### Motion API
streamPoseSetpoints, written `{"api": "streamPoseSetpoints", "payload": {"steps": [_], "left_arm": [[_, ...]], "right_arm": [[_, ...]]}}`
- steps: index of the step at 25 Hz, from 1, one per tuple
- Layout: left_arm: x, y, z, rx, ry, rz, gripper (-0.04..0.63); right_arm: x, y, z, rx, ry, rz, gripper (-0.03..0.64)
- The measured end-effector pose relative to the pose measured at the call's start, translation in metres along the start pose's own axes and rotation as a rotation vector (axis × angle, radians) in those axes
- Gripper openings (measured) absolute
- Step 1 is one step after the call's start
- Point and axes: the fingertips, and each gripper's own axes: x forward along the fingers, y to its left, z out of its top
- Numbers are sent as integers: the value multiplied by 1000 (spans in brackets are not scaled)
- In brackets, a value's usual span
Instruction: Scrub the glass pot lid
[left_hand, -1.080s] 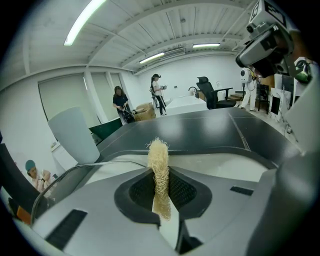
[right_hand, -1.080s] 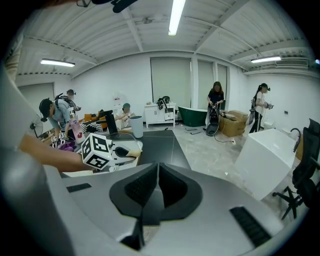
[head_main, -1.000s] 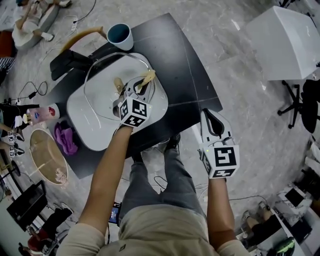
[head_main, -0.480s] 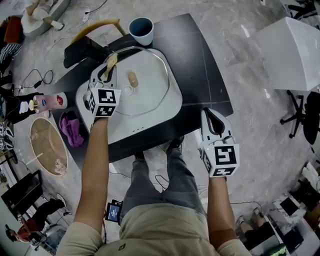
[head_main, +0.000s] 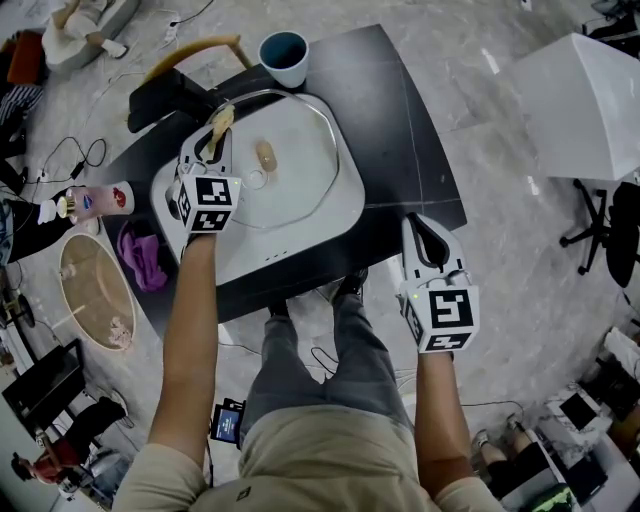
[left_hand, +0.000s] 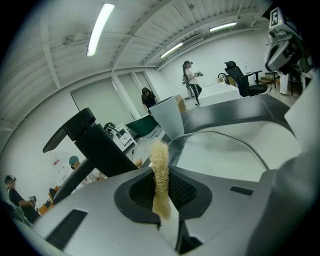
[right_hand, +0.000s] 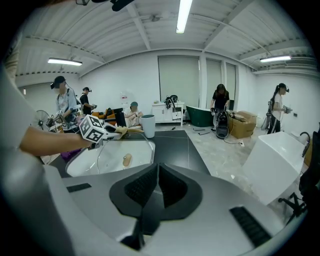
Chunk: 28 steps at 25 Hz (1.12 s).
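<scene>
The left gripper pinched the scrubber at the lid's edge, the right gripper stayed away, closed on nothing, so scrubbing looked only half done.

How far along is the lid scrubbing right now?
Done: left gripper shut on the loofah scrubber. In hand: scrubber at the left rim of the glass pot lid, lid lying in the white tray. Left: likely most of the glass; no suds show. The right gripper is shut, empty, off the table.

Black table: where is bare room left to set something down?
Free: the table strip right of the white tray, from the cup to the near edge. Crowded: the left, with the left gripper, purple cloth and bottle.
</scene>
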Motion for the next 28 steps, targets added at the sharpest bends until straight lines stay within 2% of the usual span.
{"api": "streamPoseSetpoints", "payload": {"steps": [4, 8, 11, 15, 17, 22, 28], "left_arm": [[6, -13, 0, -15, 12, -20, 48], [17, -55, 4, -34, 16, -96, 48], [26, -118, 14, -36, 15, -212, 48], [26, -214, 31, 23, 14, -392, 48], [23, -243, 41, 40, 11, -444, 48], [21, -251, 46, -11, 18, -456, 46], [21, -251, 46, -5, 20, -455, 46]], "right_arm": [[-5, -7, -4, 10, -2, -9, 28], [-9, -16, -12, 24, 3, -19, 28], [-12, -25, -18, 35, 8, -32, 28], [-17, -36, -23, 42, 9, -43, 28], [-19, -41, -25, 47, 8, -49, 28], [-23, -49, -28, 61, 6, -58, 28], [-21, -48, -28, 63, 8, -52, 28]]}}
